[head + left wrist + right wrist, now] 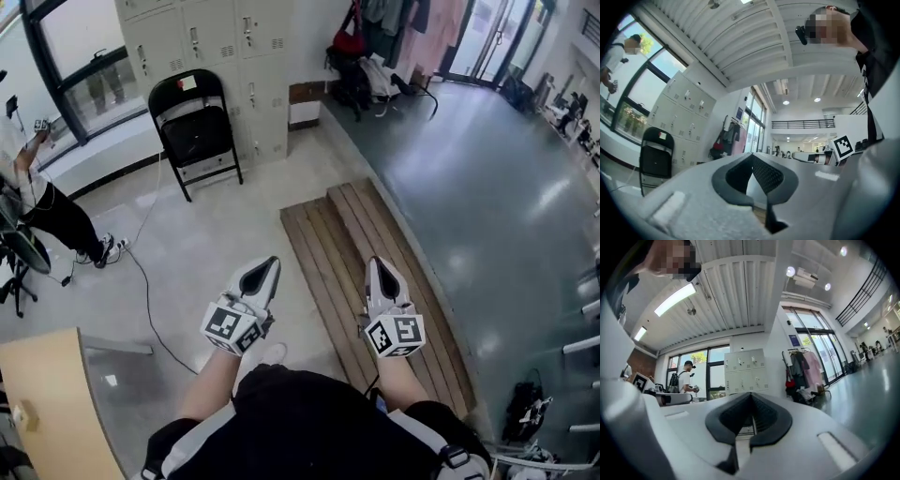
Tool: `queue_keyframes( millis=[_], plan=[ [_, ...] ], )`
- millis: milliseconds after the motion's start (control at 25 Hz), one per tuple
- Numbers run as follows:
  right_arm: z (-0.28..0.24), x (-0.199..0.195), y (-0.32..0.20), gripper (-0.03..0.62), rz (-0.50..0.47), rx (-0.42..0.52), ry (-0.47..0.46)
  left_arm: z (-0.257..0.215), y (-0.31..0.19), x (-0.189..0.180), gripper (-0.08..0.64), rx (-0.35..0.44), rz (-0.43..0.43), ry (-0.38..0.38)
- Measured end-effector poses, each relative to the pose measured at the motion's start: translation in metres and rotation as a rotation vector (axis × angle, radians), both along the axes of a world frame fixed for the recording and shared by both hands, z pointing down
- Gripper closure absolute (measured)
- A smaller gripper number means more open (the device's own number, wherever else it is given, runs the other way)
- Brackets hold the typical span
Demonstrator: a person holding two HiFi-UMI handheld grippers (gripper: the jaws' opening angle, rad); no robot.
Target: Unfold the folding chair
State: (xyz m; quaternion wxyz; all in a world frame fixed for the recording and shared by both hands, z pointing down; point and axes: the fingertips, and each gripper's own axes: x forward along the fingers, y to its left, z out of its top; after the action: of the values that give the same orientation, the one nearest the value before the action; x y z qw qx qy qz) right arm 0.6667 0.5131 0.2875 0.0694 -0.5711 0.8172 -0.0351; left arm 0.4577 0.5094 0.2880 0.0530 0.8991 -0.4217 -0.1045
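Note:
A black folding chair (195, 129) leans folded against the grey lockers (225, 56) at the far left of the head view; it also shows at the left of the left gripper view as the chair (655, 159). My left gripper (272, 263) and right gripper (376, 263) are held side by side in front of my body, far from the chair. Both are shut with nothing between the jaws, as the left gripper (752, 156) and the right gripper (750, 394) show in their own views.
A low wooden slatted platform (375, 272) lies under and ahead of the grippers. A cable (145, 291) runs across the floor. A person (37, 202) stands at the left by the window. A wooden table corner (47, 403) is at lower left. Clothes rack (375, 56) at the back.

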Motion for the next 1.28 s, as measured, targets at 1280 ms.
queue_keyframes(
  millis=[1280],
  plan=[
    [0.022,-0.256,-0.123,0.589,-0.341,-0.053,0.045,0.029,-0.042,-0.264,0.560,-0.049,-0.447,0.067]
  ],
)
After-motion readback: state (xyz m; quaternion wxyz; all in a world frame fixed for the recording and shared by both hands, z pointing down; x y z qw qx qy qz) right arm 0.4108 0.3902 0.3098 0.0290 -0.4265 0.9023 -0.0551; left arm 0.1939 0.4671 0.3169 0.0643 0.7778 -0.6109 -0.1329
